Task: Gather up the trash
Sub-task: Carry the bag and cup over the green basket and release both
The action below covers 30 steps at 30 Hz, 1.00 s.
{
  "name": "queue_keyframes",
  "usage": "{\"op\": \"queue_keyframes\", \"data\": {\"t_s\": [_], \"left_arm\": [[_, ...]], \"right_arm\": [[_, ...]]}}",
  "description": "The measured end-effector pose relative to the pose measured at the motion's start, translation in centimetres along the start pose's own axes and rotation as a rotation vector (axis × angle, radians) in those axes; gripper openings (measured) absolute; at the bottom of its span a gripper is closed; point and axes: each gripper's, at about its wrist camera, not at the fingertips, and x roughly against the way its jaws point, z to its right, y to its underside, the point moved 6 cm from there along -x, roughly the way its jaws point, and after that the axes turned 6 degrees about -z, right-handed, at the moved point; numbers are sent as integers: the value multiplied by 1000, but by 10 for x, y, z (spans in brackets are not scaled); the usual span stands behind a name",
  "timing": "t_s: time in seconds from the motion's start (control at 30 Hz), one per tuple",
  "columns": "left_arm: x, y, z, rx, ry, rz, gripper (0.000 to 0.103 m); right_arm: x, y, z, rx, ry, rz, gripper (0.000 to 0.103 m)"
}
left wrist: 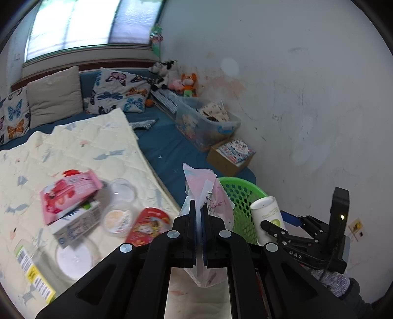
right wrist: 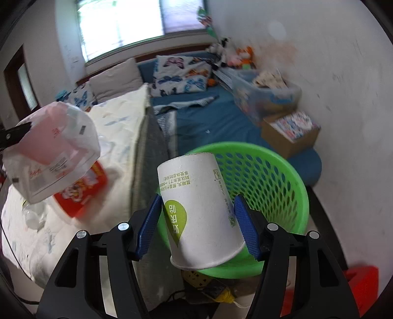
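- Right gripper clamps cup, upside down, over near rim of basket.
- Left gripper pinches wrapper, beside basket.
- Advice: push cup further over basket centre before release; then bring wrapper across.

Bed ahead of me: cream quilt over a blue sheet. Butterfly pillows and a plain beige pillow line the headboard under the window. Stuffed toys sit in the far corner by the white wall. Clear storage bin beside them, open cardboard box just in front of it. Red object on the floor, blurred.
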Motion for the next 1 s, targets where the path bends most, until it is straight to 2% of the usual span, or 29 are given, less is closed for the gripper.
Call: {"op": "queue_keyframes", "data": {"t_s": [0.33, 0.7, 0.93, 1.0], "left_arm": [[-42, -6, 43, -78, -6, -55, 4], [-89, -3, 74, -123, 22, -126, 4], [-113, 8, 78, -114, 45, -173, 5], [-116, 10, 77, -104, 42, -178, 23]], "right_arm": [[-11, 8, 31, -72, 10, 0, 65], [22, 19, 37, -58, 22, 58, 72], [42, 23, 32, -53, 7, 100, 76], [45, 25, 31, -54, 4, 106, 76]]}}
